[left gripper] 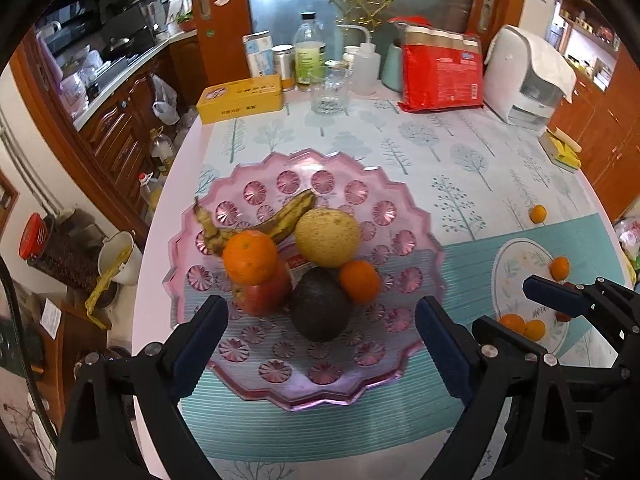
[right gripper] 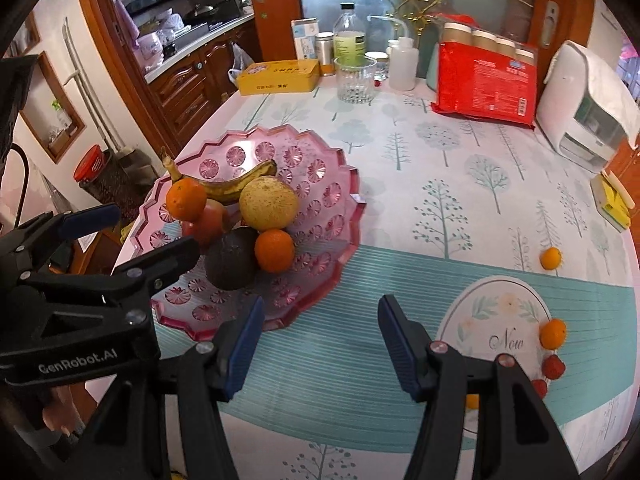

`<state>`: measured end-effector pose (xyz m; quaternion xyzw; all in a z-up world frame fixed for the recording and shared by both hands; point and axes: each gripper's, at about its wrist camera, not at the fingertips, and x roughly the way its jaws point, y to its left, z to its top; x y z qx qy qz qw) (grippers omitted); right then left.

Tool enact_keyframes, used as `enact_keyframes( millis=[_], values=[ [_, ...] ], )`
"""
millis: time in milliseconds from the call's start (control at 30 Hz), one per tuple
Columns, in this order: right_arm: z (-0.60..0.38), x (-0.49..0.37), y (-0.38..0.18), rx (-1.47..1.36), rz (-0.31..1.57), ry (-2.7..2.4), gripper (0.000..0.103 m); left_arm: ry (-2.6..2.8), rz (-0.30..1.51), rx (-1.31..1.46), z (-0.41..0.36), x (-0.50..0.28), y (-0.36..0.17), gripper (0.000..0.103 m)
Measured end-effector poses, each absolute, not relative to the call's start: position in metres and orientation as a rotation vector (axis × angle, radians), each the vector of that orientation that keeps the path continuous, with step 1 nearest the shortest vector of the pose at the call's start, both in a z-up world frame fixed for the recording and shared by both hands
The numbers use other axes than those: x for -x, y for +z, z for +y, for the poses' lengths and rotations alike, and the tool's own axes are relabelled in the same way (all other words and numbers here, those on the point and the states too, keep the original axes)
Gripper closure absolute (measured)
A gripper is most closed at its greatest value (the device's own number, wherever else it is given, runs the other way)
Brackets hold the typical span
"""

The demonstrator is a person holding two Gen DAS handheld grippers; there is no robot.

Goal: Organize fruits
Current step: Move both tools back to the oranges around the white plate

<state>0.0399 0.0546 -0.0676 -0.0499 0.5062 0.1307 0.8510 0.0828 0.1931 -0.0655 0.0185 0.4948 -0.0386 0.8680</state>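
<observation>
Two grippers hang over the table (right gripper: 400, 184), both with jaws spread wide and nothing between them. Largest thing in play is the pink dish (left gripper: 256, 364), sitting toward the left edge of the table, partly on the teal placemat (right gripper: 320, 380). Piled at its middle: a yellow melon (left gripper: 328, 237), a browned banana (left gripper: 276, 216) behind it, a dark avocado (left gripper: 320, 304) in front, a red apple (left gripper: 264, 296) with one orange (left gripper: 250, 256) perched on top, and a second orange (left gripper: 359, 287) touching the avocado. The left gripper (left gripper: 320, 356) hovers just short of the avocado; the right gripper (right gripper: 320, 344) hangs over bare placemat between the dish and the round printed motif. Judging by the layout, the loose small fruit on the right is what remains to gather. A good approach would be to bring the right gripper down over one small orange (right gripper: 553, 333) at the motif's edge, straddle it level, close gently, and set it low in a free part of the dish, since the perched orange looks ready to roll if bumped. Left view shows two small oranges (left gripper: 520, 326) near the motif's lower edge, mostly hidden behind the right gripper's finger in its own view. Right view alone shows clearly the strawberry-like red fruit (right gripper: 554, 366) below the small orange. Both views catch a lone small orange (right gripper: 550, 258) farther out, well apart.
</observation>
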Motion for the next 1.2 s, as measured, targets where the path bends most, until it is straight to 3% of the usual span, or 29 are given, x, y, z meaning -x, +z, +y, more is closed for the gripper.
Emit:
enact_keyframes(
  millis=[767,1200],
  values=[
    [-0.085,-0.023,-0.035,-0.008,0.968,0.054,0.043,-0.271,0.973,-0.124,0.060,-0.084,-0.026,0.009],
    [-0.197,-0.040,-0.040,-0.048,0.978,0.004,0.043,-0.200,1.056,-0.122,-0.014,-0.083,-0.061,0.009]
  ],
)
